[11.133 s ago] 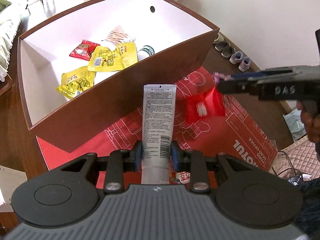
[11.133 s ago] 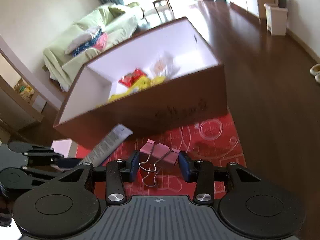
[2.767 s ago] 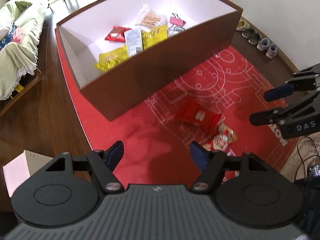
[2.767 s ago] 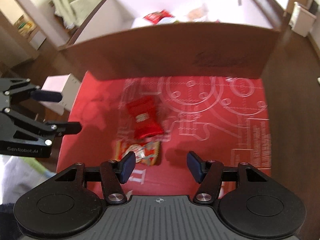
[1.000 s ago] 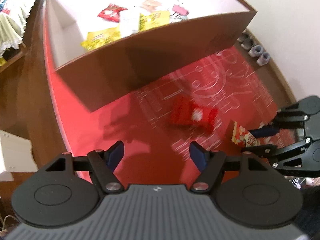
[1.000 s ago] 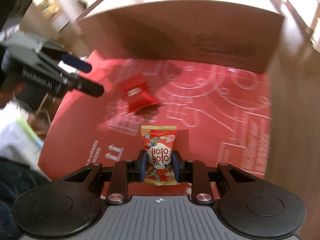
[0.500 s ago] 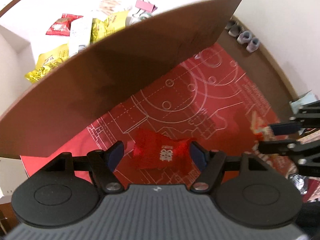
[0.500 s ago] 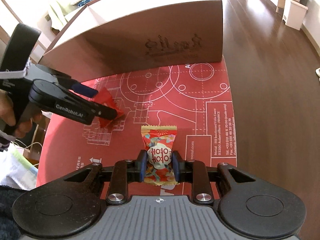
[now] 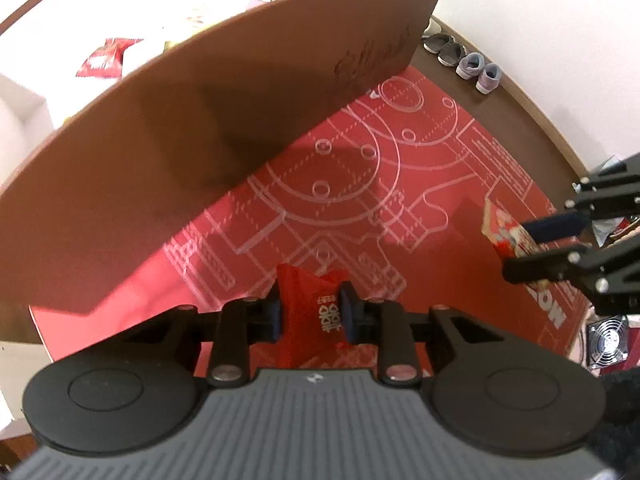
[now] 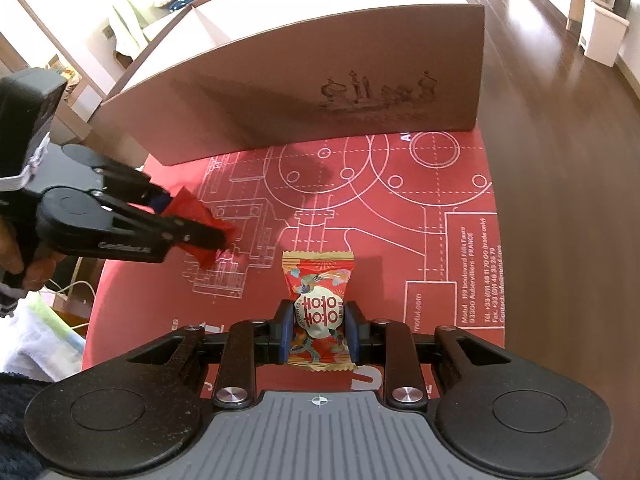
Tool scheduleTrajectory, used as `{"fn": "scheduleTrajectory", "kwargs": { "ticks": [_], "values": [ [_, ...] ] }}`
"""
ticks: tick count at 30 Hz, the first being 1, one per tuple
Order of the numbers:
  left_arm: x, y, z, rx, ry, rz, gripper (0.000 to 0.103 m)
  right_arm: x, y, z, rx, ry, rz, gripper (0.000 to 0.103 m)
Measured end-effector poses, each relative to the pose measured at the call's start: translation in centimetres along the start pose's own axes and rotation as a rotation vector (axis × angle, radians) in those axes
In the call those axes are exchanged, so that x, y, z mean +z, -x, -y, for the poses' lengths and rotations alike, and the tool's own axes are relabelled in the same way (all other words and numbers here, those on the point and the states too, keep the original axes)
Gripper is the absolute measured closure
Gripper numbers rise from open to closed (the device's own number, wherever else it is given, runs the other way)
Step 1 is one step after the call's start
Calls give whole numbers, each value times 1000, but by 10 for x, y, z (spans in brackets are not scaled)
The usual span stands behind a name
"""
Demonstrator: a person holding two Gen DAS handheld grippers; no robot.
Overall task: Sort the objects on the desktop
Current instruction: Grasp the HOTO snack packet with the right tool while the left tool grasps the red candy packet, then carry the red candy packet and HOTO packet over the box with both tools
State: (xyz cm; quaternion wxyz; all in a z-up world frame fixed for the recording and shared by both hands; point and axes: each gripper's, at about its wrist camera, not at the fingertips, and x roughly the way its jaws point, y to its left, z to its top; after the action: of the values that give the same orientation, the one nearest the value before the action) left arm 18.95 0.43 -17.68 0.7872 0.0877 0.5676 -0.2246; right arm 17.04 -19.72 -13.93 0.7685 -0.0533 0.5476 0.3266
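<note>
- Two grippers each hold a sweet in front of the big brown box (image 10: pixel 304 92); lift both clear of its near wall before letting go inside.
- Red mat (image 10: pixel 400 216) covers the table; wooden floor (image 10: pixel 560 120) and shoes (image 9: pixel 472 66) lie beyond.
- Left gripper (image 9: pixel 311 312) has just been closing; its jaws pinch the red packet (image 9: pixel 308 300).
- Right gripper (image 10: pixel 318 330) grips the patterned sweet (image 10: pixel 318 308).

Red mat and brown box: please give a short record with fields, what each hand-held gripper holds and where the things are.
left hand-held gripper: jaws just closed on the plain red packet, low over the mat
right hand-held gripper: shut on the patterned candy packet
surface: red mat with white line drawings
box: brown box, white inside, behind both packets
in box: a red packet visible; the rest overexposed
</note>
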Motion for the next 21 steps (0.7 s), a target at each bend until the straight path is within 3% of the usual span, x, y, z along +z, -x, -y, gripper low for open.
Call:
{"fn": "scheduleTrajectory", "kwargs": {
  "ticks": [4, 21],
  "values": [
    [-7, 13, -8, -23, 39, 8, 90, 2, 1, -3, 7, 8, 3, 77],
    [-2, 75, -15, -6, 48, 87, 90, 32, 7, -18, 6, 98, 5, 77]
  ]
}}
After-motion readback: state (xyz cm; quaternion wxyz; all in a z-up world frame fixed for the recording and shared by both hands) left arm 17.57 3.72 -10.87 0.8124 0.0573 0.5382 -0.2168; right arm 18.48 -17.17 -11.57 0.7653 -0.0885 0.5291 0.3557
